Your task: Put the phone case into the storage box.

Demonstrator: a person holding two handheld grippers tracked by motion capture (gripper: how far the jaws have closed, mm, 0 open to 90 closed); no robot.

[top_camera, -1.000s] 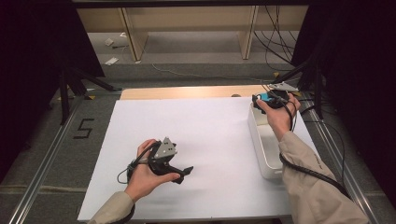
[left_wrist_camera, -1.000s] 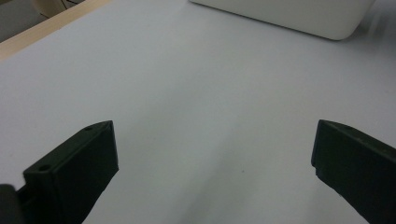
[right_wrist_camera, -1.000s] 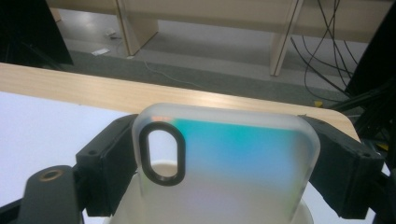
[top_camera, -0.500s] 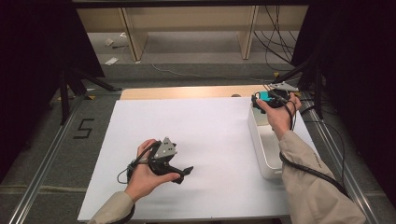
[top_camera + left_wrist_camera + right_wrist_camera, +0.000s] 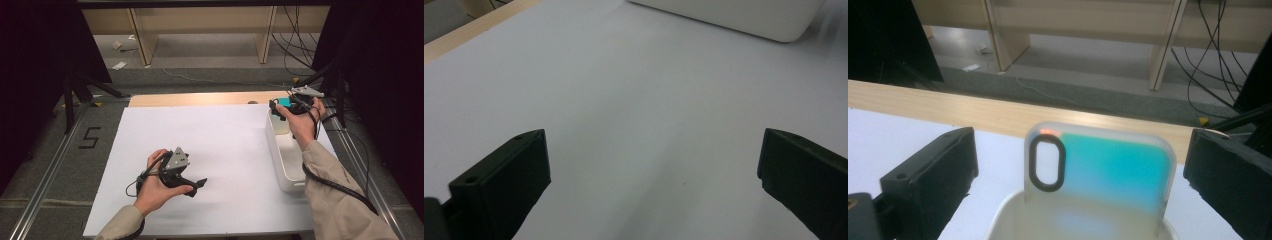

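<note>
Teal phone case (image 5: 1100,172) stood untouched in the white bin (image 5: 285,150); both your tools (image 5: 192,186) (image 5: 1083,165) stayed wide, unmoved.

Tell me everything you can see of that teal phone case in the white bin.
The phone case looks like translucent, frosted soft plastic, teal fading to pale at its edges, with rounded corners and a dark-rimmed oval camera cutout at its upper left. It stands roughly upright in the far end of the white bin, its lower part hidden behind the rim. The right hand-held gripper is open, its jaws flanking the case without touching it.
</note>
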